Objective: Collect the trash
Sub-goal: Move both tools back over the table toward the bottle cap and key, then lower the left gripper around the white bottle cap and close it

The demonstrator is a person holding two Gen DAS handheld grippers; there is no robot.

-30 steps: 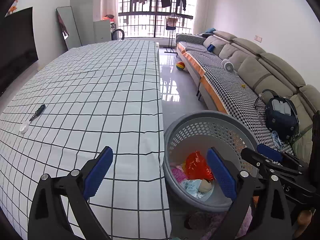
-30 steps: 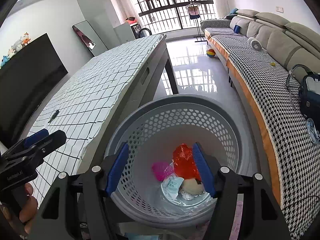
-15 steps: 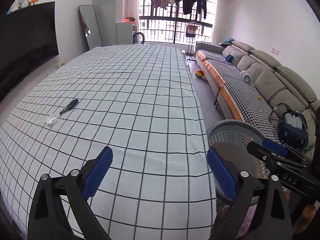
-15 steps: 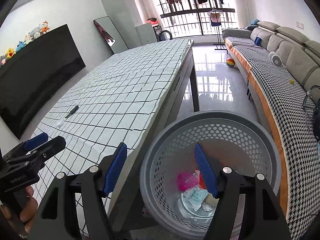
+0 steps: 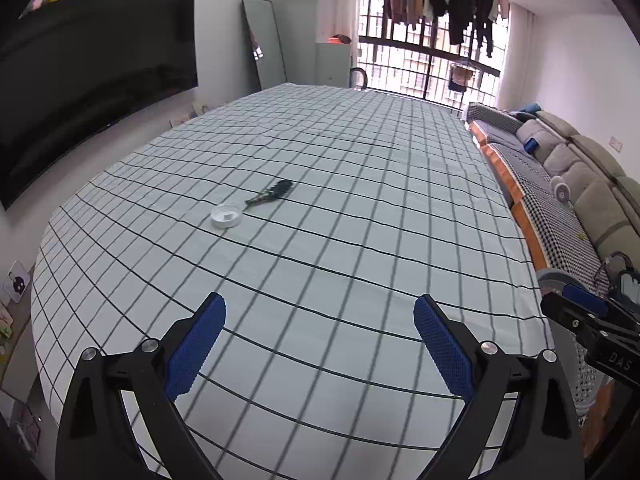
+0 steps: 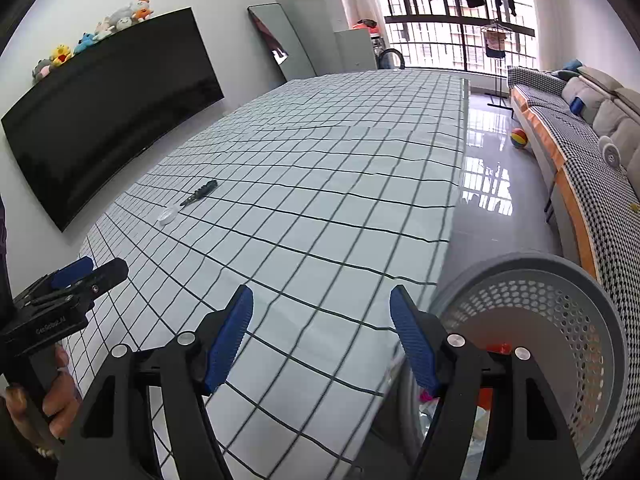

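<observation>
A white round lid (image 5: 226, 215) and a dark wrapper-like piece (image 5: 272, 192) lie together on the checked tablecloth (image 5: 360, 208), far ahead and left of my left gripper (image 5: 319, 336), which is open and empty. They also show small in the right wrist view, the lid (image 6: 168, 214) and the dark piece (image 6: 200, 192). My right gripper (image 6: 321, 332) is open and empty over the table's right edge. The grey perforated basket (image 6: 560, 320) stands on the floor just to its right, with trash partly hidden inside.
A long sofa (image 5: 580, 184) runs along the right wall. A large dark TV (image 5: 80, 80) hangs on the left wall. A glossy floor aisle (image 6: 488, 184) with a coloured ball (image 6: 519, 137) lies between table and sofa. The other gripper shows at each view's edge.
Both grippers have swung left and up, away from the basket and over the table. The lid and dark piece now sit nearer the view centre. Both stay open and empty.
</observation>
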